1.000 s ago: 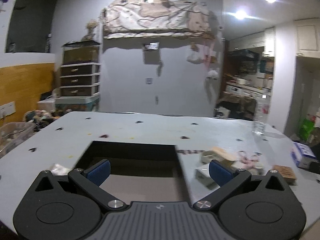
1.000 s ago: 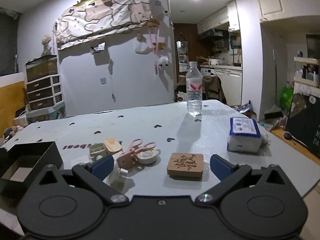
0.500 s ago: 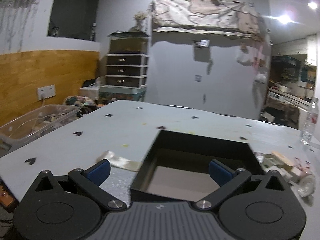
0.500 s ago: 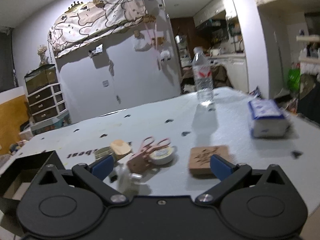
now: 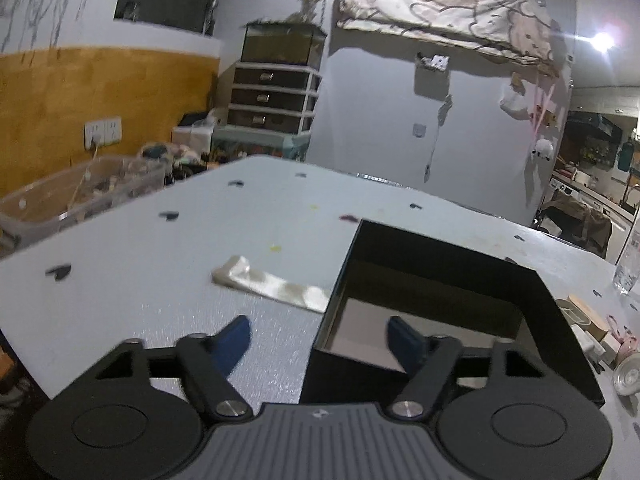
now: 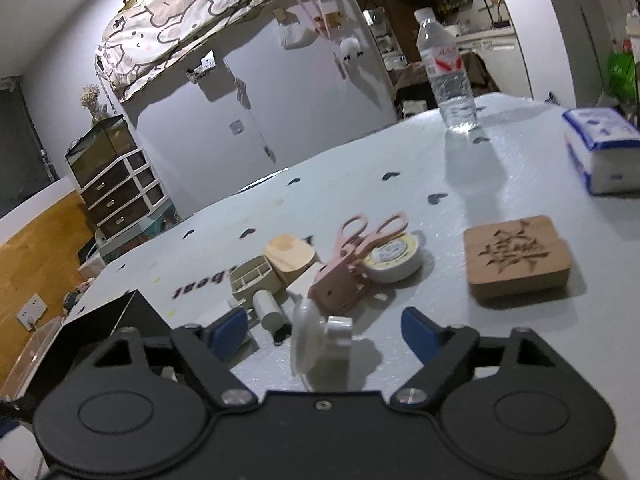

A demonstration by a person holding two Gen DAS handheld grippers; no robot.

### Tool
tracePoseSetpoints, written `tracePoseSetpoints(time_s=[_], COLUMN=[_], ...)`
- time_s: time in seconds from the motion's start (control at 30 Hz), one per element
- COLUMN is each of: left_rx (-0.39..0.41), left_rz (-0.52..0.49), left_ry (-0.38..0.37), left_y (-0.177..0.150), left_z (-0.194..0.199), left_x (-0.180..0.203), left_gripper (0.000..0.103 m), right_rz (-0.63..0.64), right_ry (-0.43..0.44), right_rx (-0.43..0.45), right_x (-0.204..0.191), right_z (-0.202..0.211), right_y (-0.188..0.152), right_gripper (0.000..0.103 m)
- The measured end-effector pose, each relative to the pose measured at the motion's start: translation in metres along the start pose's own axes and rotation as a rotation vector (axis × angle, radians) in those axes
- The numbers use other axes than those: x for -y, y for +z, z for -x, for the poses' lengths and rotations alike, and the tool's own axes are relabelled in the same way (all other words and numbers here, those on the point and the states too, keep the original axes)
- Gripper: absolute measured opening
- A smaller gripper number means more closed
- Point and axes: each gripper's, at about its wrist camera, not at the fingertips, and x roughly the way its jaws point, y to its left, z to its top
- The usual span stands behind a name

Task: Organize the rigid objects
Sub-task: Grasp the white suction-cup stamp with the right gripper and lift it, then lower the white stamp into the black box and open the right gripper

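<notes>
Both grippers' jaws gape apart: left gripper [image 5: 319, 336] straddles the black box [image 5: 440, 276] wall; right gripper [image 6: 320, 328] faces a clear jar [image 6: 316, 340] amid counter [image 6: 500, 184] clutter.

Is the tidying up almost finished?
Barely started. The black box looks empty, with the left hand-held gripper open over its near wall. The right hand-held gripper is open around a clear lid. Scissors, tape and wooden block remain.
</notes>
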Motion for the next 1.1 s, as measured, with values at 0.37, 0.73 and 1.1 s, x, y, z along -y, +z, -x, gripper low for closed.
tracePoseSetpoints(time_s=[0.37,0.73,1.1], left_rx=[0.002,0.021,0.023], left_rz=[-0.012,-0.07,-0.115], left_ry=[-0.098,-0.139,-0.248], left_y=[0.004,0.001,-0.004], left_z=[-0.004,0.001,0.0], left_x=[0.0,0.003,0.011], left_gripper=[0.029,0.022,0.02], right_rz=[-0.084,0.006,0.16], right_ry=[0.007,0.093,0.348], right_rx=[-0.099,-0.034,-0.181], right_x=[0.004,-0.026,-0.138], right_z=[-0.025,0.01,-0.003], right_y=[-0.002,0.005,0.019], right_gripper=[0.041,0.036,0.036])
